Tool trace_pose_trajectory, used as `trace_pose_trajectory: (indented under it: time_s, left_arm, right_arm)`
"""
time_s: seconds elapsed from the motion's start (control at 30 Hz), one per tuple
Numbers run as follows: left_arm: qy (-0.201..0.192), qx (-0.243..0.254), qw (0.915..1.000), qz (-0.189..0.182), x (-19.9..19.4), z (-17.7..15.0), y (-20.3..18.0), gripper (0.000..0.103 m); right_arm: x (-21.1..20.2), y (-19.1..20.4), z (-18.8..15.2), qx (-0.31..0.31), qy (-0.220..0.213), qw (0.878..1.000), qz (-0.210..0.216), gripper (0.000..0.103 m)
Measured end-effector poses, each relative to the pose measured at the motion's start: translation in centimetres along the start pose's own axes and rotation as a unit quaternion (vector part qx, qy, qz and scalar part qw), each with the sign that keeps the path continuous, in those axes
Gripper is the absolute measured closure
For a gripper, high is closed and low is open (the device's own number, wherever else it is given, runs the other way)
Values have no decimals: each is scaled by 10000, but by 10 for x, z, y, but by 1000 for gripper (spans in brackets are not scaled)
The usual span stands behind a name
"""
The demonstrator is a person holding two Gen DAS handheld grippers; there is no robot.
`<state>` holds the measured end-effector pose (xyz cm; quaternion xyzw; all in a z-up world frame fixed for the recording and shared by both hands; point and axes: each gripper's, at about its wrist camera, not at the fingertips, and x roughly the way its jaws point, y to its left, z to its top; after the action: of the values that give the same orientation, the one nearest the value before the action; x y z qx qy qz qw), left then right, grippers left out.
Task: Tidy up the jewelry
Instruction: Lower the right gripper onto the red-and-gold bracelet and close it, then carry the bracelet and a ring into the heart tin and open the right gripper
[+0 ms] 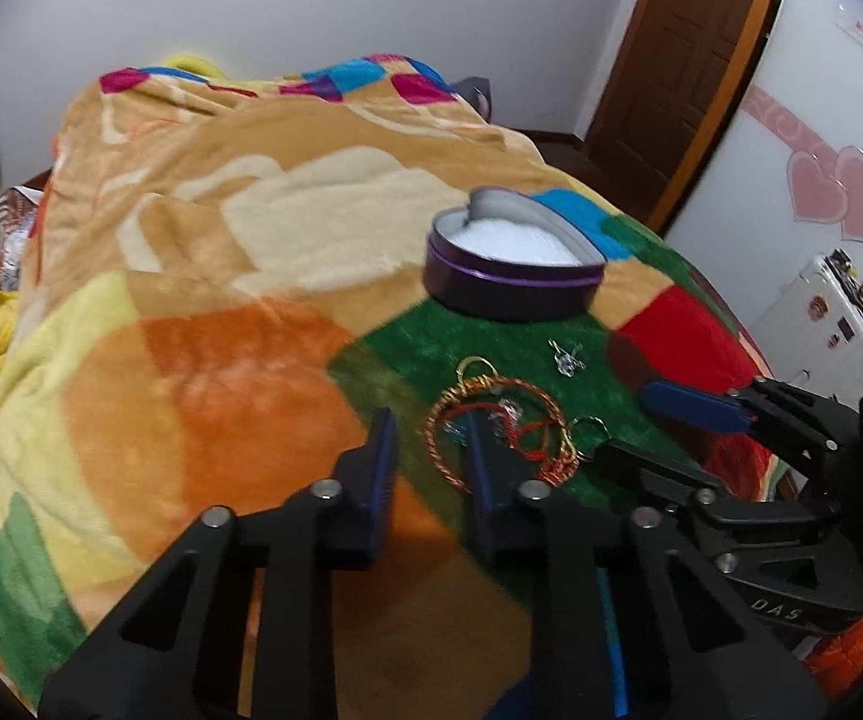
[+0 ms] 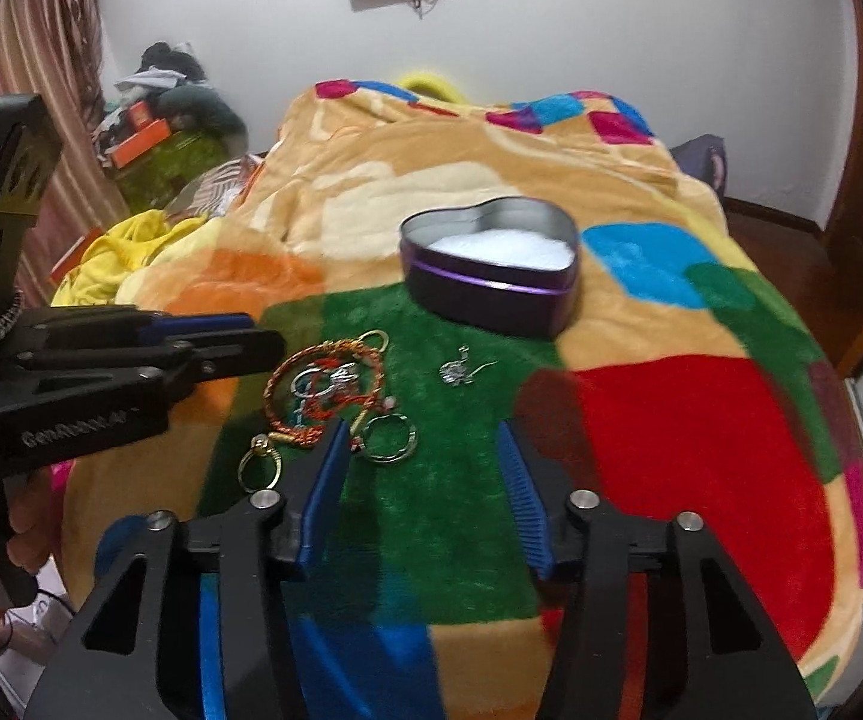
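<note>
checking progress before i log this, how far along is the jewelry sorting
Barely started. Done: the heart-shaped tin sits open on the blanket, only white padding visible inside. In hand: nothing; the left hand-held gripper and right hand-held gripper are both open. Left: the braided bracelet, key ring and silver charm all lie outside the tin.

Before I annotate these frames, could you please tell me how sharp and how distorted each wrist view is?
Left wrist view: motion-smeared, the jewelry pile soft, the heart-shaped tin clearer; fisheye bends the door frame. Right wrist view: similarly soft, the silver charm lacking detail; dark vignette at the corners.
</note>
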<state>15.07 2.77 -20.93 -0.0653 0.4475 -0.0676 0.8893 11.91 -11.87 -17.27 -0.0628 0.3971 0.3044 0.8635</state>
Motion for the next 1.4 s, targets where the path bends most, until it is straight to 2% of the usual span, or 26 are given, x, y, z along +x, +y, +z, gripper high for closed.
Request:
trace_pose_trajectory:
  time_s: [0.07,0.33,0.43,0.63,1.07,1.4]
  left_arm:
    - [112,-4,9999,-50,6,-1,0,89]
    - [250,-298,9992,-106,18,-5,10,91]
    - [244,-254,9994,-30,20,-5,8,98]
    - [200,-288,9994,13,17,-4,9,101]
    - [-360,-119,9992,134,-22,10,-1,101]
    - [-953,60,9952,205,-54,36,-9,101]
  right_arm:
    - [3,0,0,-35,38,10000,62,64]
    - [15,5,-1,-91,95,9998,167,73]
    - [17,6,0,-111,93,9996,229,83]
    - [15,9,1,-150,30,9996,242,83]
    - [-8,2,13,43,-296,9995,47,83]
    - [-37,-4,32,106,-879,9959,-204,83]
